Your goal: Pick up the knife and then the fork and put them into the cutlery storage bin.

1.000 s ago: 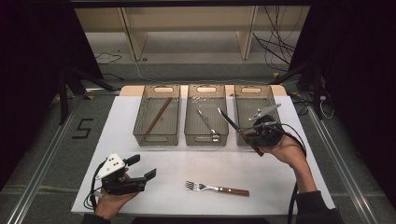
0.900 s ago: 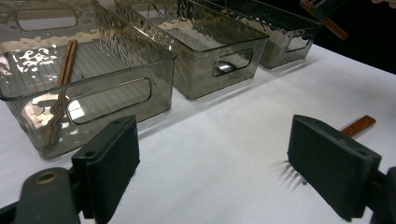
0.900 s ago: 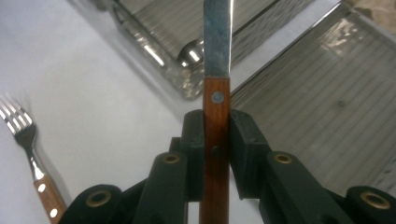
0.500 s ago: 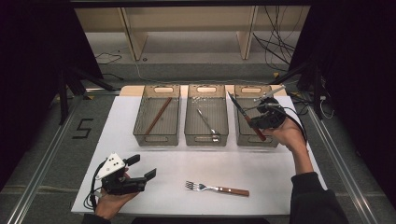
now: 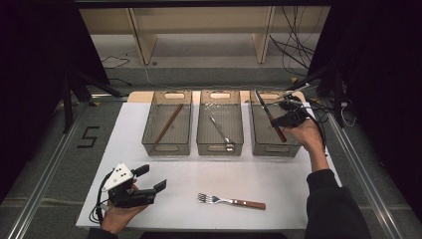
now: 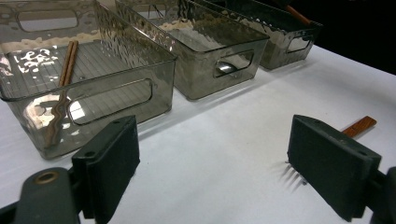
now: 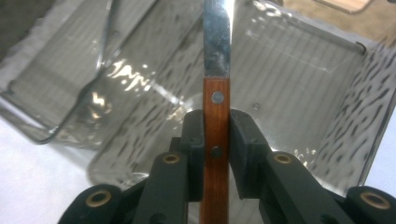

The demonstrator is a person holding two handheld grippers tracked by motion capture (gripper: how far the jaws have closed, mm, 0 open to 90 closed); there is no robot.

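Here, the high view gives the whole layout: a white desk (image 5: 278,174) with three clear smoky plastic bins in a row at its far side, and a fork with a wooden handle (image 5: 230,201) lying alone on the near part of the desk. The left bin (image 5: 166,130) has a pair of brown wooden chopsticks (image 5: 168,123) inside, the middle bin (image 5: 220,129) has a thin metal utensil that I cannot identify, and the right bin (image 5: 271,144) is under the right gripper (image 5: 284,118).

The right gripper view shows what the high view cannot: the exact grip. The knife with a steel blade and a reddish-brown wooden handle (image 7: 216,116) stands between the two black jaws, and their pads press on both flat sides of the handle, just below the blade. Two small metal rivets are visible on the handle. The blade points away over the ribbed floor of the right bin. In the high view the knife (image 5: 271,118) is tilted over this bin, above it and not lying in it.

The left gripper (image 5: 147,185) rests low at the near left of the desk, in the person's hand. In the left gripper view its jaws stand wide apart with nothing between them; the fork's tines (image 6: 290,173) and the handle end show beside the right jaw.
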